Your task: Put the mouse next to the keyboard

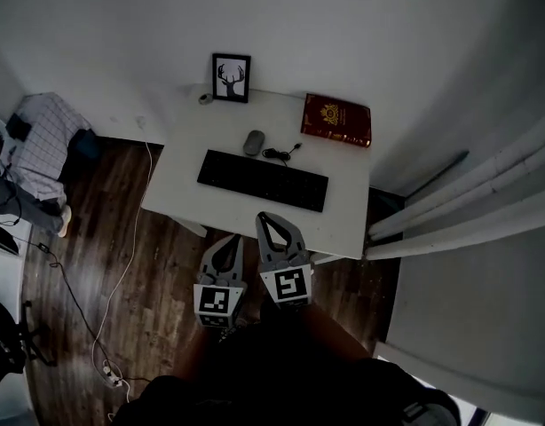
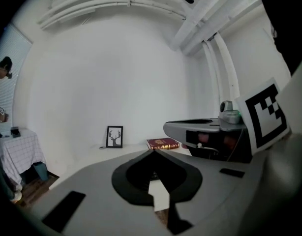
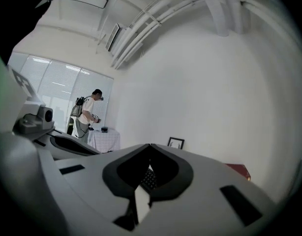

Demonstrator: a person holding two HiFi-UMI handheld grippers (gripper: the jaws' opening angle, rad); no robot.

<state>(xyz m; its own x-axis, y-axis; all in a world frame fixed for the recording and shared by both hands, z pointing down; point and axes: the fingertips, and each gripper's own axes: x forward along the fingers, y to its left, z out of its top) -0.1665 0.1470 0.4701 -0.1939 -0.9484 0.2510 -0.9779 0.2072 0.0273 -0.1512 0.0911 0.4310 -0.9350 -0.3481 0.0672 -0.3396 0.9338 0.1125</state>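
The left gripper point(image 1: 227, 242) and right gripper point(image 1: 267, 219) are hanging at the near edge of the smooth white desk point(image 1: 347, 213), both with jaws pressed together on nothing. The rounded grey mouse point(image 1: 254, 142) is lying just behind the flat black keyboard point(image 1: 263, 180), near it but apart. Bare desktop is lying open on both sides of the keyboard. Dark wooden floor point(image 1: 113, 238) is showing to the left.

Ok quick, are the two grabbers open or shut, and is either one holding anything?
Left gripper: closed, holding nothing.
Right gripper: closed, holding nothing.
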